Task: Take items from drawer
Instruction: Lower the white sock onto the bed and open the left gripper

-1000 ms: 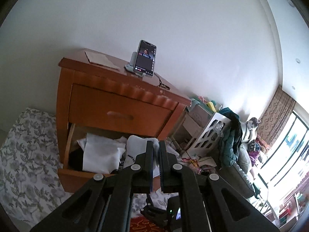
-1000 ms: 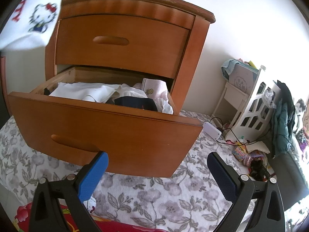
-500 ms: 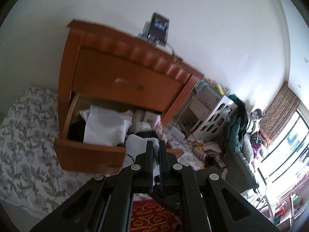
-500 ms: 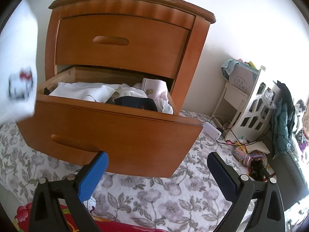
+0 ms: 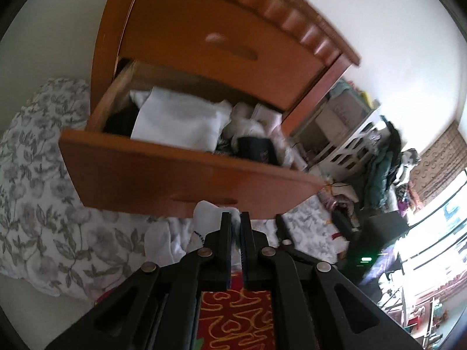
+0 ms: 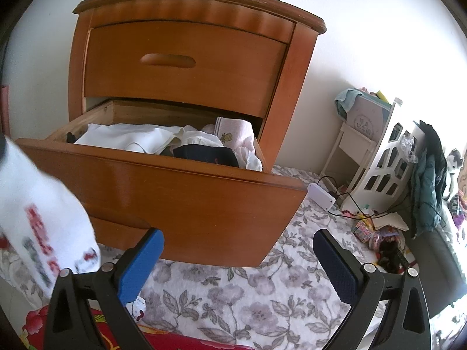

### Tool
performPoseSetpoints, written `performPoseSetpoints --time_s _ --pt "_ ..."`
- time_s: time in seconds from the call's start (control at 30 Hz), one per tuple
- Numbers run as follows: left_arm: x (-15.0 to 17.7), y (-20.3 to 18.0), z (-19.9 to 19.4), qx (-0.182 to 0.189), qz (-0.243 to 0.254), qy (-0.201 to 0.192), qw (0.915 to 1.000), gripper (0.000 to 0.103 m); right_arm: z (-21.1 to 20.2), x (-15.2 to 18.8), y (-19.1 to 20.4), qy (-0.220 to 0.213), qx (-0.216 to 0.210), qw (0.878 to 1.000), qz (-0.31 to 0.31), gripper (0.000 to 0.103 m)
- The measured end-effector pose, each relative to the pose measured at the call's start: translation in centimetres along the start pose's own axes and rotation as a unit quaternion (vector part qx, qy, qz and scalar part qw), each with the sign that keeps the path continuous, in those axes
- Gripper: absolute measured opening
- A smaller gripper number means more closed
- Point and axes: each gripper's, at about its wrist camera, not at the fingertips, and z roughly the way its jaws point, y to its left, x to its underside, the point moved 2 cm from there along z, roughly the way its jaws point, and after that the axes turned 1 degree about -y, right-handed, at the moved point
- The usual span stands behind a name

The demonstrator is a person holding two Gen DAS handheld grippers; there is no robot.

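- Left tool (image 5: 235, 218) clamped on white sock (image 5: 205, 218), just before open lower drawer (image 5: 163, 175).
- Right tool (image 6: 238, 248) spread wide, empty, before the same drawer.

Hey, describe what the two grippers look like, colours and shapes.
The left gripper is all black: two flat narrow fingers on angular black linkage bars with round silver rivets. The right gripper has the same black frame and silver rivets, but its fingers carry ribbed blue pads. No cables, sleeves or markings show on either.
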Motion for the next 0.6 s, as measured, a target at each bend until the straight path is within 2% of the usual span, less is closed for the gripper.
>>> performPoseSetpoints --time_s 0.33,0.6 --pt "1.4 1.3 6.0 -0.026 -0.008 0.047 0.9985 0.004 0.1 0.0 -0.1 0.002 -0.002 1.000 0.001 0.103" --pt "1.1 1.6 8.4 -0.042 -0.006 0.064 0.9970 0.005 0.2 0.1 -0.1 0.004 -0.004 1.000 0.001 0.103"
